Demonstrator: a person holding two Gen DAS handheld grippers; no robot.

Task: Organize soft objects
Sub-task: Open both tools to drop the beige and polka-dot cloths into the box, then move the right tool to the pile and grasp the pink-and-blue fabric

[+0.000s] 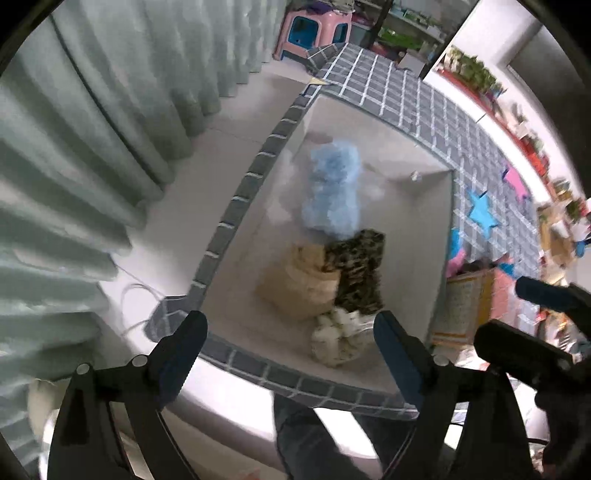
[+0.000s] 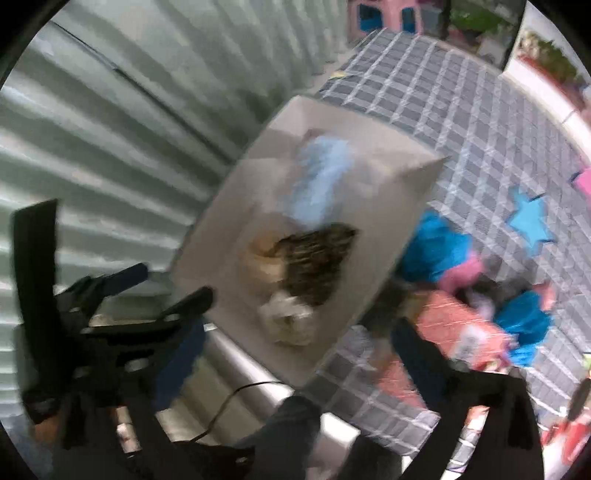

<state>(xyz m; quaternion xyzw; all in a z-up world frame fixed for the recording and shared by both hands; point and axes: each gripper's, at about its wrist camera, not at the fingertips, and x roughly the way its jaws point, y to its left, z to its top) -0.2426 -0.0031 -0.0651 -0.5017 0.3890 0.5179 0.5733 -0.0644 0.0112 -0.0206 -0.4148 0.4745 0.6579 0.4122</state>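
Observation:
A white open box [image 1: 417, 266] stands on a grey checked mat. Inside lie a fluffy light blue item [image 1: 332, 192], a tan one [image 1: 299, 284], a dark leopard-patterned one [image 1: 360, 273] and a cream one [image 1: 338, 339]. My left gripper [image 1: 291, 332] is open and empty above the box's near rim. The right wrist view is blurred: the same box [image 2: 399, 206] with the blue item [image 2: 317, 181] and the leopard item [image 2: 314, 266]. My right gripper [image 2: 295, 332] is open and empty. Blue and pink soft items [image 2: 439, 254] lie on the mat right of the box.
Pale green curtains [image 1: 110, 147] hang to the left. The grey checked mat [image 1: 480, 147] carries blue and pink star shapes [image 1: 480, 214]. A pink and blue plastic stool [image 1: 314, 29] stands far back. An orange patterned item [image 2: 454, 325] lies by the box. My leg [image 1: 306, 435] shows below.

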